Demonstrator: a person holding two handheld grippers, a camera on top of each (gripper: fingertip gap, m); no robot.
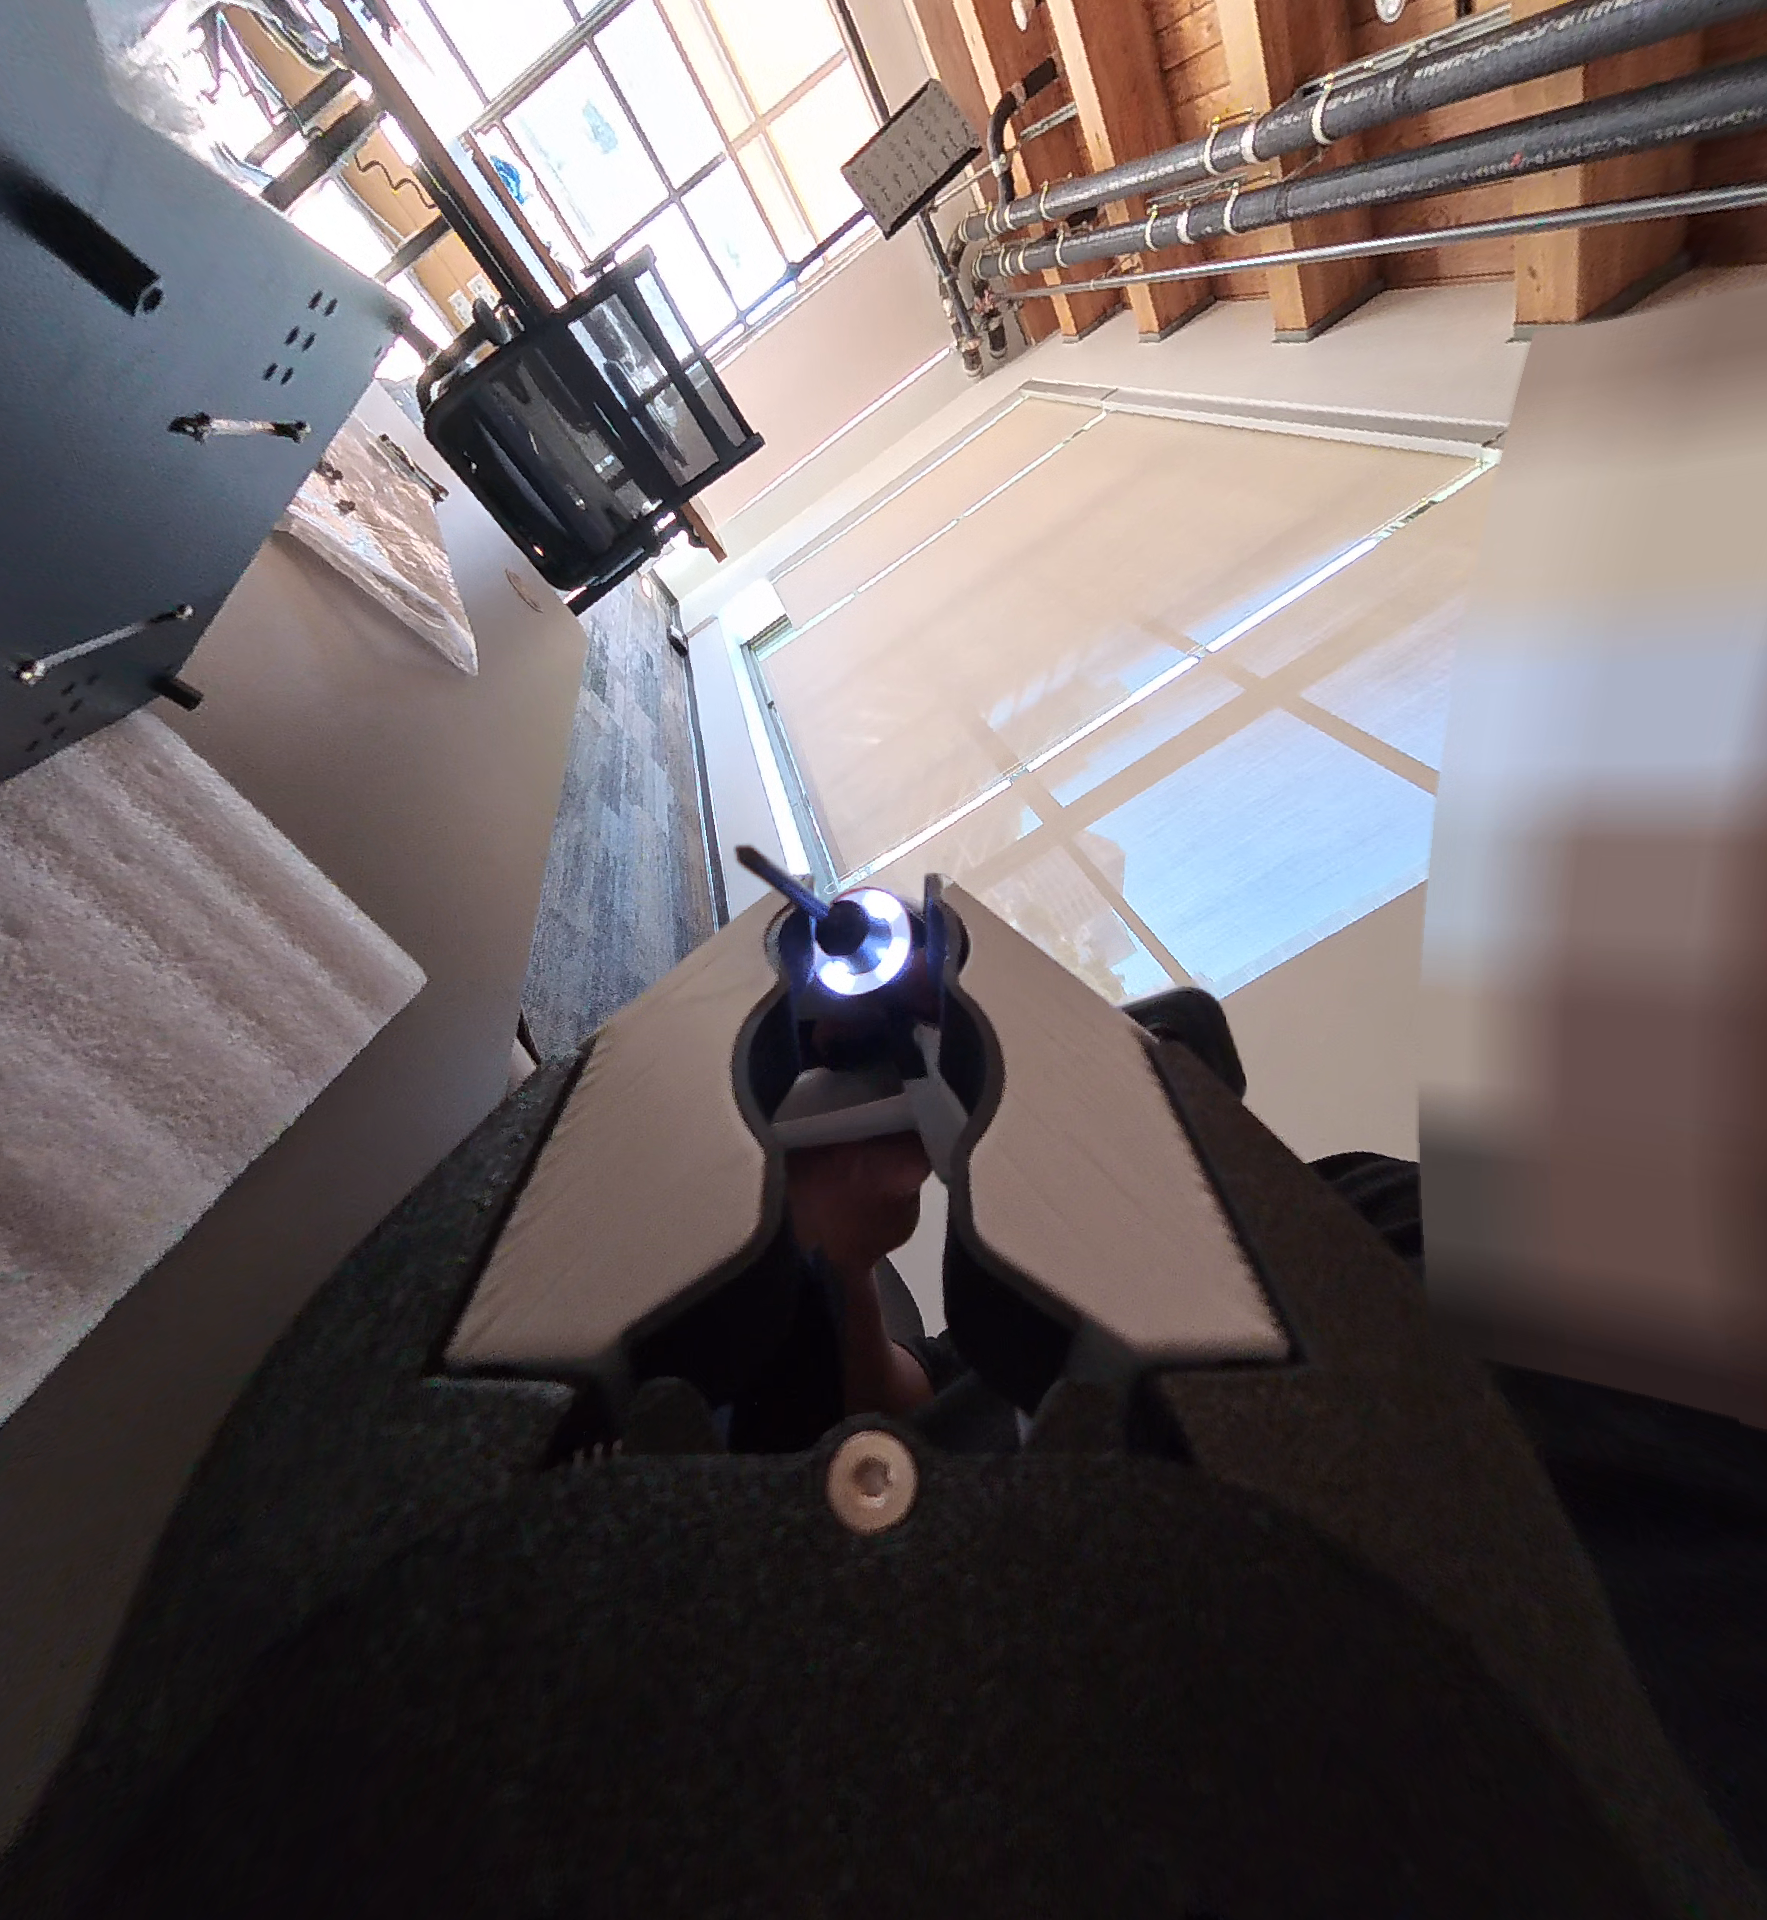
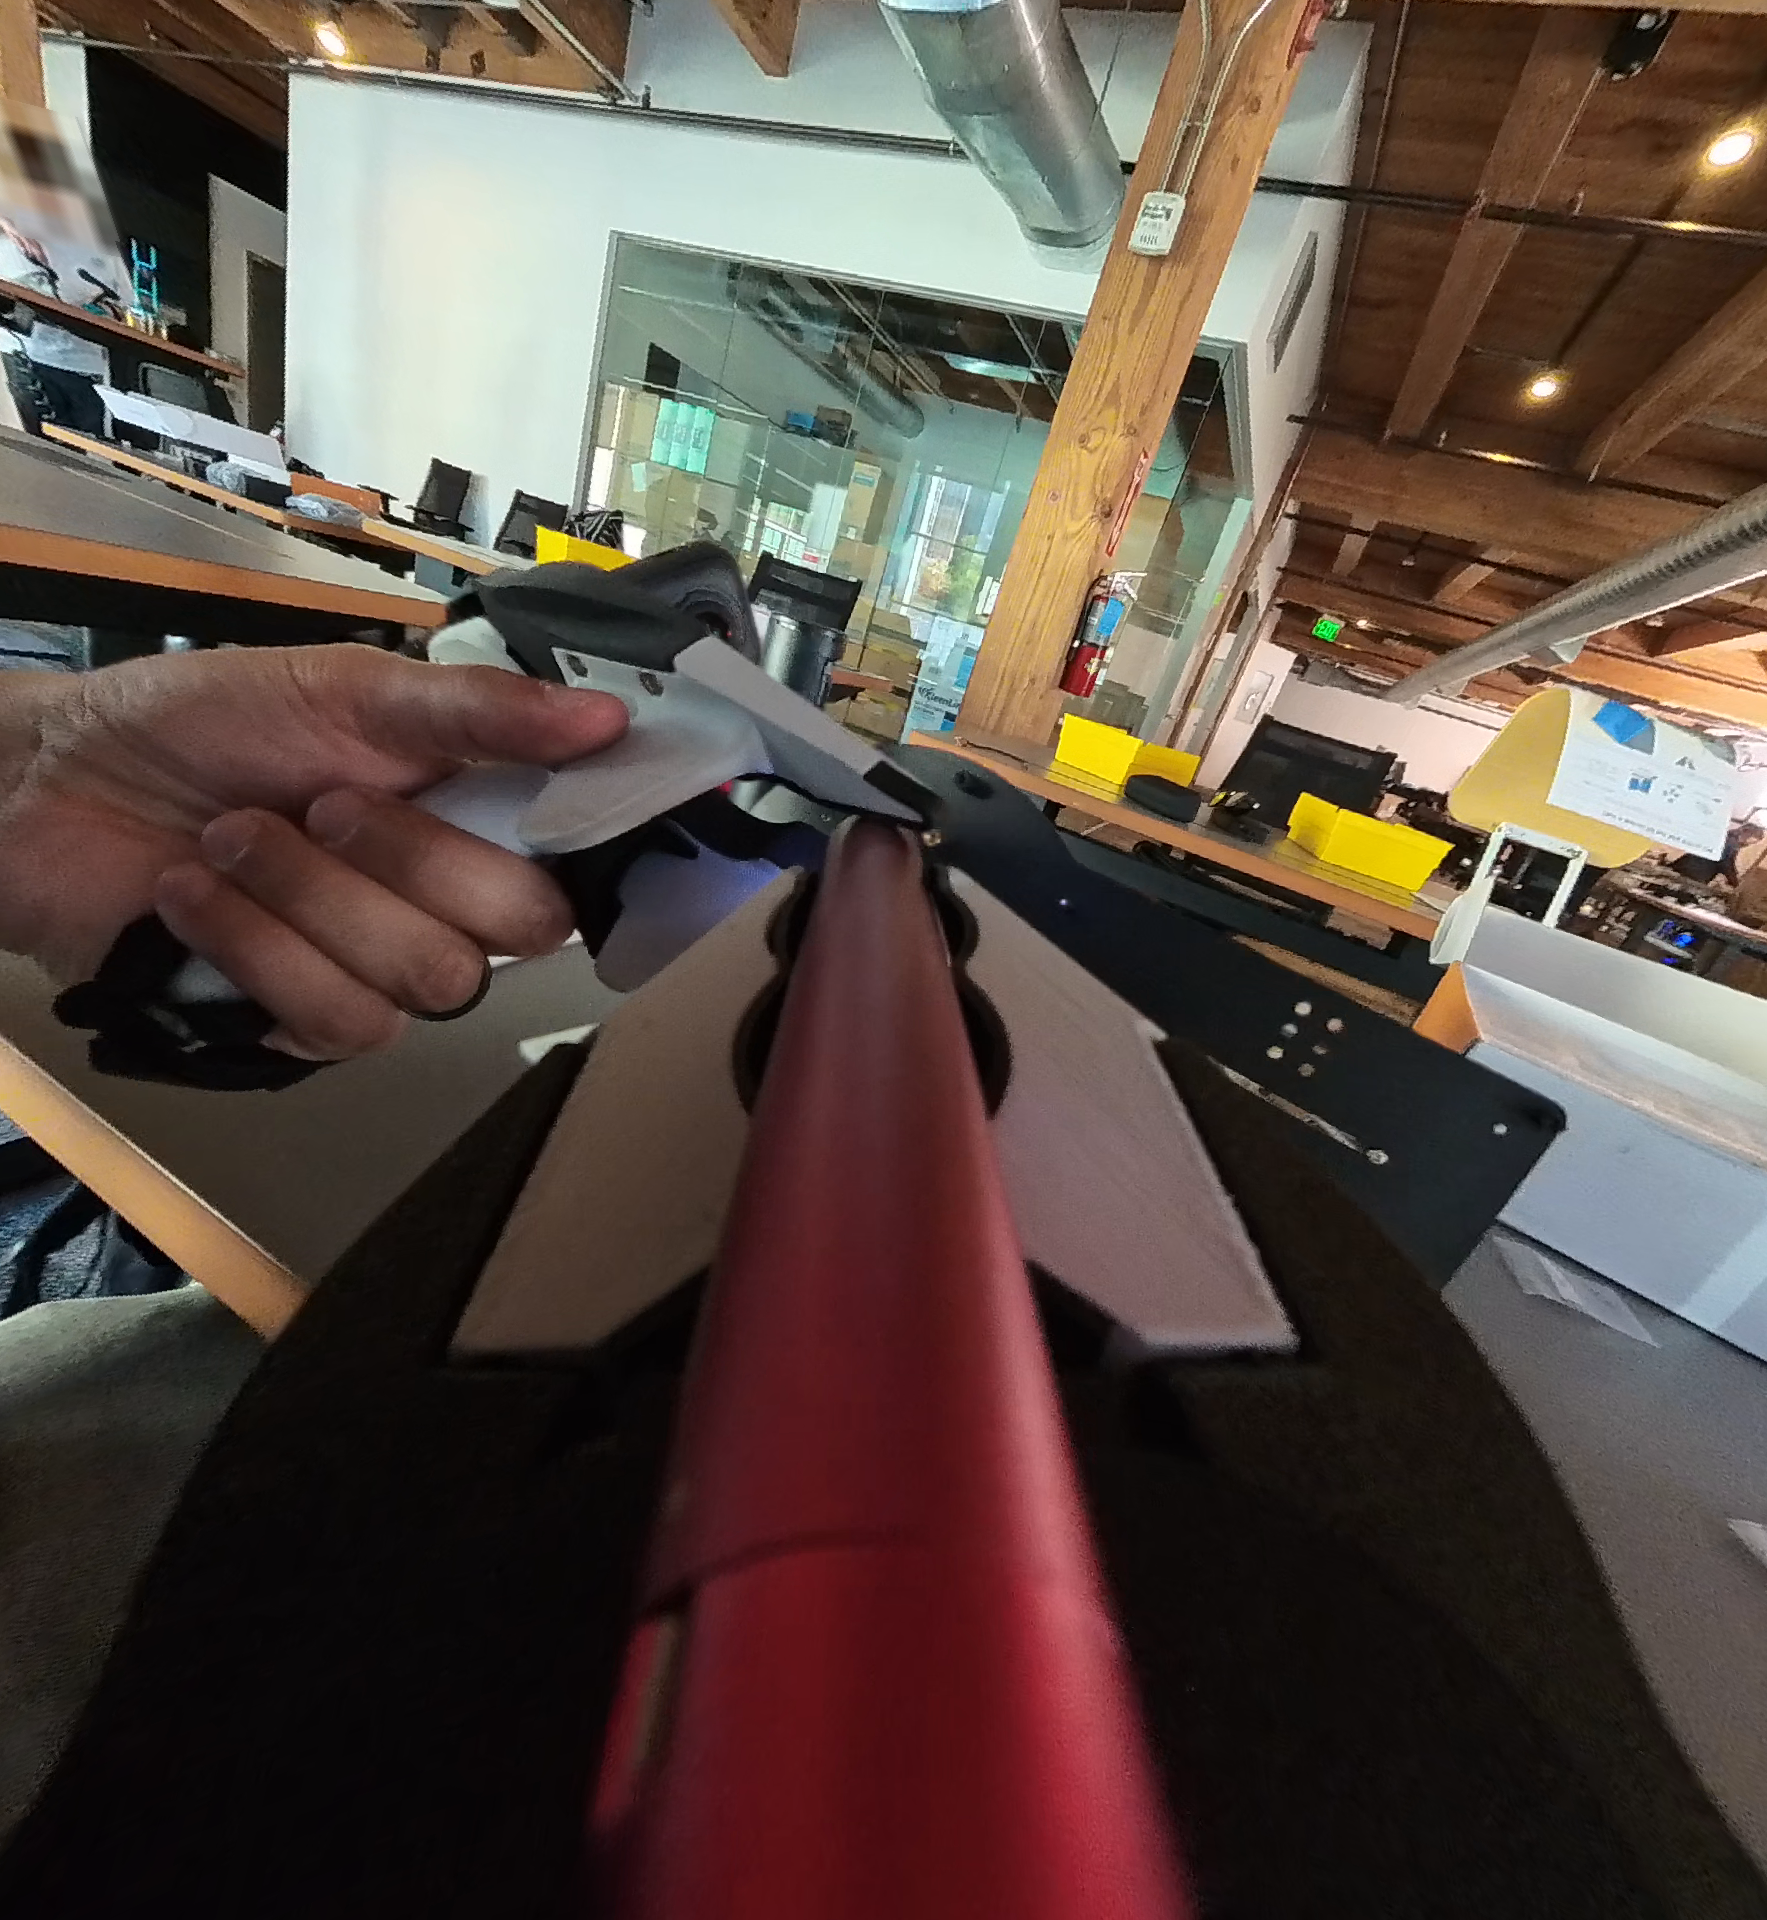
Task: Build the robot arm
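My right gripper (image 2: 874, 883) is shut on a red electric screwdriver (image 2: 858, 1247), which runs forward between its pads. My left gripper (image 1: 858, 904) closes around the screwdriver's nose, whose light ring (image 1: 863, 961) glows between the fingertips. The black bit (image 1: 770, 878) sticks out past them, up and left. In the right wrist view a hand (image 2: 235, 810) holds the left gripper (image 2: 858, 790) with its tips at the screwdriver's front end. A dark metal plate (image 2: 1274, 1018) with holes lies just beyond. It also shows in the left wrist view (image 1: 79, 416) with screws and standoffs.
White foam sheet (image 1: 131, 987) lies beside the plate. A white box (image 2: 1637, 1143) stands to the right on the grey table (image 2: 1637, 1507). A wooden-edged table (image 2: 110, 1164) is at left. Yellow bins (image 2: 1367, 847) sit on far desks. A black mesh basket (image 1: 588, 436) is beyond the plate. Left and right tips are no more than a few centimetres apart. The dark metal plate (image 2: 1274, 1018) is about equally far from each gripper, around 15 cm. Look for it in the left wrist view (image 1: 303, 320) too.
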